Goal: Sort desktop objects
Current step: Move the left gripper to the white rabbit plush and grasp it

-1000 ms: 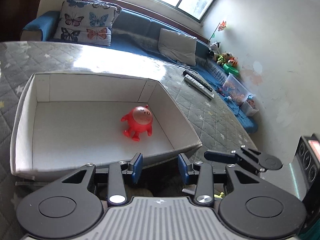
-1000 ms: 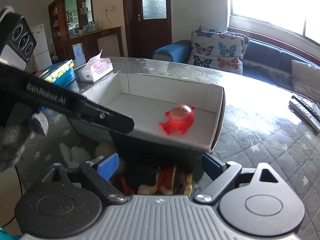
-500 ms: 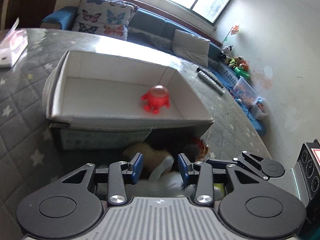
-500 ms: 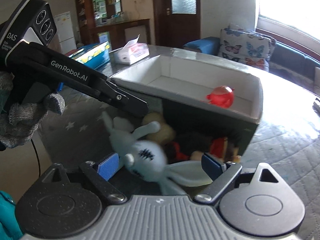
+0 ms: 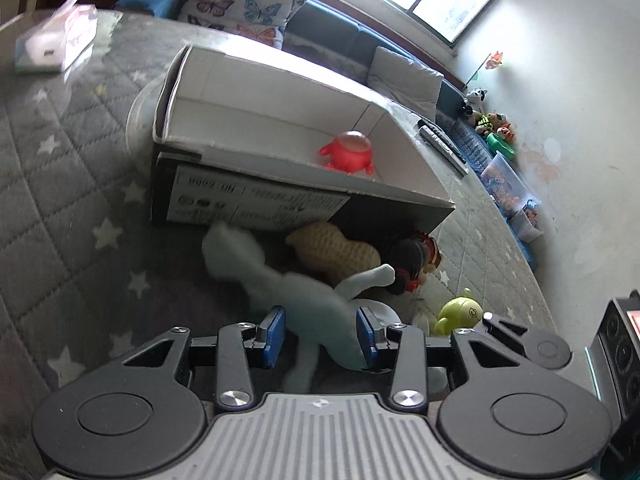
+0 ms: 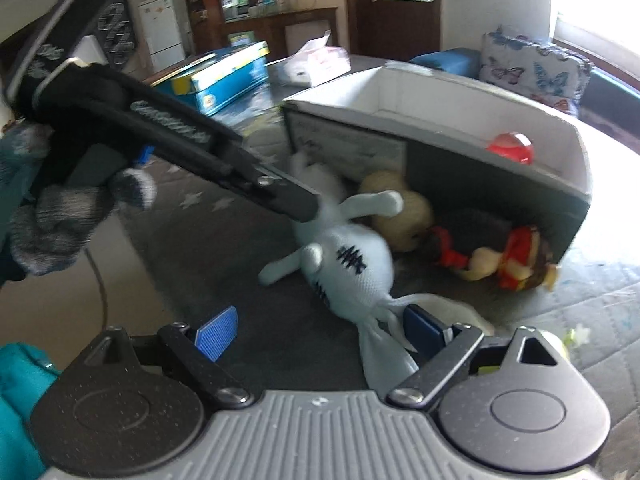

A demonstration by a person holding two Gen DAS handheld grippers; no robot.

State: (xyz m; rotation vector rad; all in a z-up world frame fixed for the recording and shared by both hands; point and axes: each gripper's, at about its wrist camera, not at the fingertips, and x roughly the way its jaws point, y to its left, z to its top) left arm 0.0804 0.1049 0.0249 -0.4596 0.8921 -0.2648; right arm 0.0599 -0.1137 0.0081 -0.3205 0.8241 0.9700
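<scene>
Since a second ago, both grippers are dropping from above the open box [image 5: 248, 128] to the table [image 5: 60, 208] in front of it, and the pale blue plush rabbit [image 5: 316, 308] is now lying between the left gripper [image 5: 320, 338] pads. The left jaws are standing apart with the rabbit's body between them, the right-hand pad [image 5: 366, 340] against the plush; whether the left-hand pad is touching it is not clear, so a firm grip cannot be told.

The right gripper [image 6: 320, 330] is hanging released, its jaws wide, one of the rabbit's long ears trailing beside its right pad [image 6: 424, 330]. A tan knitted toy [image 5: 336, 250] is lying just behind the rabbit against the box's near wall, and a dark-haired doll in red [image 5: 416, 256] is lying beside it at the box's corner. A green toy [image 5: 460, 314] is sitting on the table just right of the left gripper. A red round toy [image 5: 348, 154] is resting inside the box.

The rabbit's long axis is running from near the box's labelled wall toward the grippers, head and ears nearest the right gripper. The box wall is closing off the far side; open quilted table is lying to the left, up to a tissue pack [image 5: 56, 46].
</scene>
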